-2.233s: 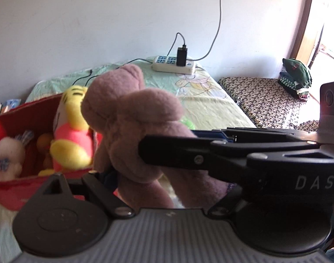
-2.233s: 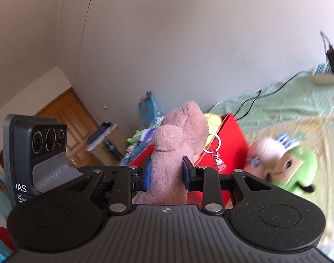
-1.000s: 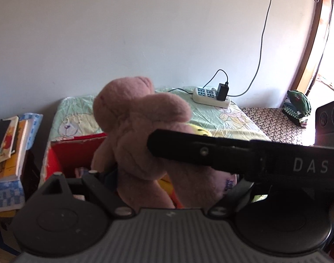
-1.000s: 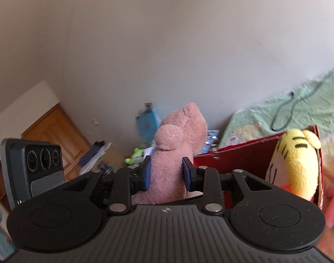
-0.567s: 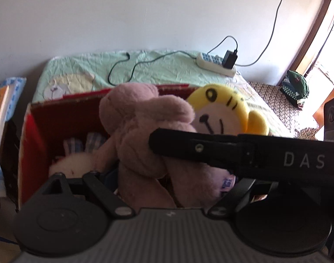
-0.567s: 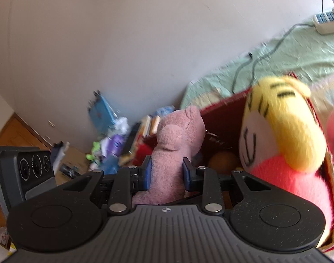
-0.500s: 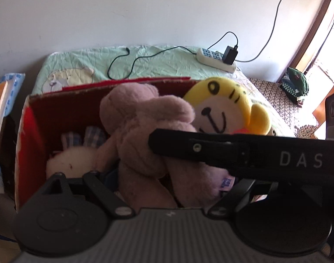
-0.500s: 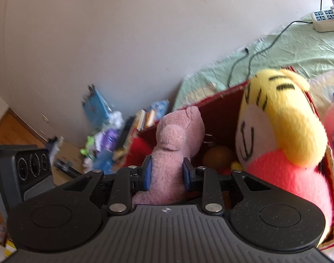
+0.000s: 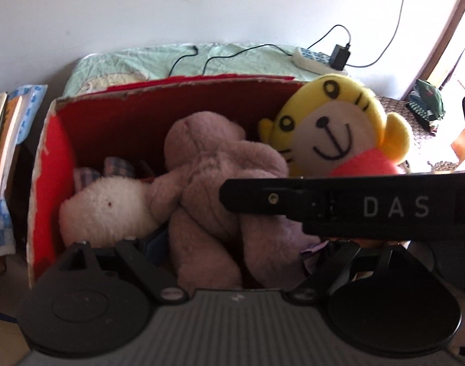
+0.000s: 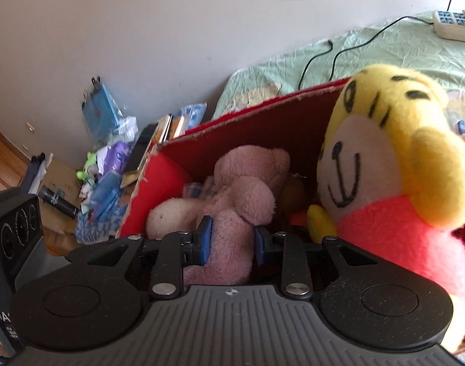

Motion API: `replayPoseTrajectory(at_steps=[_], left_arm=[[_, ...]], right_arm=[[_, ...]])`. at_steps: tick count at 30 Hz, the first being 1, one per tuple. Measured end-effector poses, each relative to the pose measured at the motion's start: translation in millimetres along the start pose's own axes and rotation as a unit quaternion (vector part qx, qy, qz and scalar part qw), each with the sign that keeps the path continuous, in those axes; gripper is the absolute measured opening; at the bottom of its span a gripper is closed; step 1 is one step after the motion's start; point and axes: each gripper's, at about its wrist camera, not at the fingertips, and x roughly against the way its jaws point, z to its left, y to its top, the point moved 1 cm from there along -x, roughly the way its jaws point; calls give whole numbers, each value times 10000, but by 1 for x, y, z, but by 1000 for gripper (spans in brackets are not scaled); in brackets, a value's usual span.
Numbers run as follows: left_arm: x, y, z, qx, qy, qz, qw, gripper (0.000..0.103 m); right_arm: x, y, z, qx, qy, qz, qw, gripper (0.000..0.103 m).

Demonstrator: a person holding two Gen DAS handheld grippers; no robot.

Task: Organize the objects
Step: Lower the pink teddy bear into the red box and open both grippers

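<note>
Lower now into red box [image 10: 159, 180] — right hand-held gripper [image 10: 232, 241] clamped on pink bear [image 10: 244, 189]; left's grip unclear.

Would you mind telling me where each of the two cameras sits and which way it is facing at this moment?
Left wrist: on the left gripper, looking down into the red box; its own fingers show, and the right gripper crossing in front.
Right wrist: on the right gripper, facing the box from the other side; its blue-padded fingers show.
Shared: the pink teddy bear, white plush, yellow plush, the box.
</note>
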Motion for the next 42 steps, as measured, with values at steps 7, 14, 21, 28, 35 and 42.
replayPoseTrajectory(at_steps=[7, 14, 21, 28, 35, 42], left_arm=[[0, -1, 7, 142, -17, 58, 9999, 90], [9, -1, 3, 130, -4, -37, 9999, 93], [16, -2, -6, 25, 272, -63, 9996, 96], [14, -1, -11, 9, 555, 50, 9984, 97], [15, -2, -16, 39, 811, 125, 9966, 97], [18, -2, -25, -17, 1181, 138, 9929, 98]], right_arm=[[-10, 1, -3, 94, -241, 202, 9995, 33], [1, -3, -2, 72, -255, 113, 9996, 34], [13, -5, 2, 94, -310, 18, 9995, 37], [28, -7, 4, 1, -284, -201, 9994, 43], [41, -13, 3, -25, -253, -425, 9988, 43], [52, -21, 2, 74, -284, -636, 9975, 43]])
